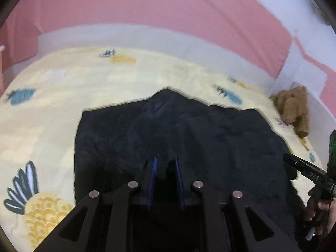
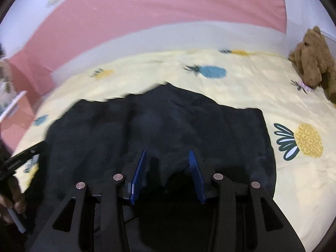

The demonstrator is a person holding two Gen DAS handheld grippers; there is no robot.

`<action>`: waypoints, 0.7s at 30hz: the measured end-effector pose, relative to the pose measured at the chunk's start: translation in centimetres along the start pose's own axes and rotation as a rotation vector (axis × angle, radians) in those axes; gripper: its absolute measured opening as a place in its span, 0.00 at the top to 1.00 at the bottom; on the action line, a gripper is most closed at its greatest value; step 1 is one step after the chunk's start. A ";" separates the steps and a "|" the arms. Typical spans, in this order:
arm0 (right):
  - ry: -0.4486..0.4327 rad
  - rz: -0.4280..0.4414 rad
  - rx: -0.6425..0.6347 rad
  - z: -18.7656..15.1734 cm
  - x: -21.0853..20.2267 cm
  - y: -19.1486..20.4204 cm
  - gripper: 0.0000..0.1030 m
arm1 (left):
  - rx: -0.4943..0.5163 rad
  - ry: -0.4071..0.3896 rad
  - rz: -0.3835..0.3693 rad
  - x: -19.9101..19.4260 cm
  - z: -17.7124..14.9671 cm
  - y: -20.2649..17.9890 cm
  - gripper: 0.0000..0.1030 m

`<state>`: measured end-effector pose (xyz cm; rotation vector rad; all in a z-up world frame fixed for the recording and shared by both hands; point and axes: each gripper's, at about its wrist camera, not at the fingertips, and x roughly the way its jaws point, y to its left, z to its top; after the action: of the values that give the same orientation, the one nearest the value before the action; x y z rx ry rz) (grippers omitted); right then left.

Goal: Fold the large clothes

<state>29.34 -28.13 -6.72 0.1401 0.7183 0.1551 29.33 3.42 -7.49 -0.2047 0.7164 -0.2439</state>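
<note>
A large dark navy garment lies spread on a yellow pineapple-print bed sheet; it also shows in the right wrist view. My left gripper has its blue pads close together, pinching a fold of the garment's near edge. My right gripper stands open over the garment's near edge, with cloth hanging between the pads but not clamped. The right gripper's body shows at the right edge of the left wrist view, and the left gripper's shows at the left of the right wrist view.
A brown teddy bear sits at the bed's far right corner, also in the right wrist view. A pink and white padded wall borders the bed behind. The sheet lies bare around the garment.
</note>
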 end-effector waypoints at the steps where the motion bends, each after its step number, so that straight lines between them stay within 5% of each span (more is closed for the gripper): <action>1: 0.001 0.029 -0.017 -0.7 -0.6 1.0 0.58 | 0.012 -0.010 -0.013 -0.8 -0.3 -0.4 0.83; 8: 0.157 0.074 -0.092 -4.5 4.4 4.1 0.58 | 0.073 0.105 -0.063 0.7 -4.9 -3.4 0.83; 21: 0.173 0.064 -0.090 -6.2 6.6 4.0 0.58 | 0.063 0.127 -0.048 3.1 -6.2 -3.0 0.83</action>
<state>29.78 -22.46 -14.85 0.0643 0.8778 0.2630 26.95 -0.96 -13.17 -0.1476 0.8294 -0.3269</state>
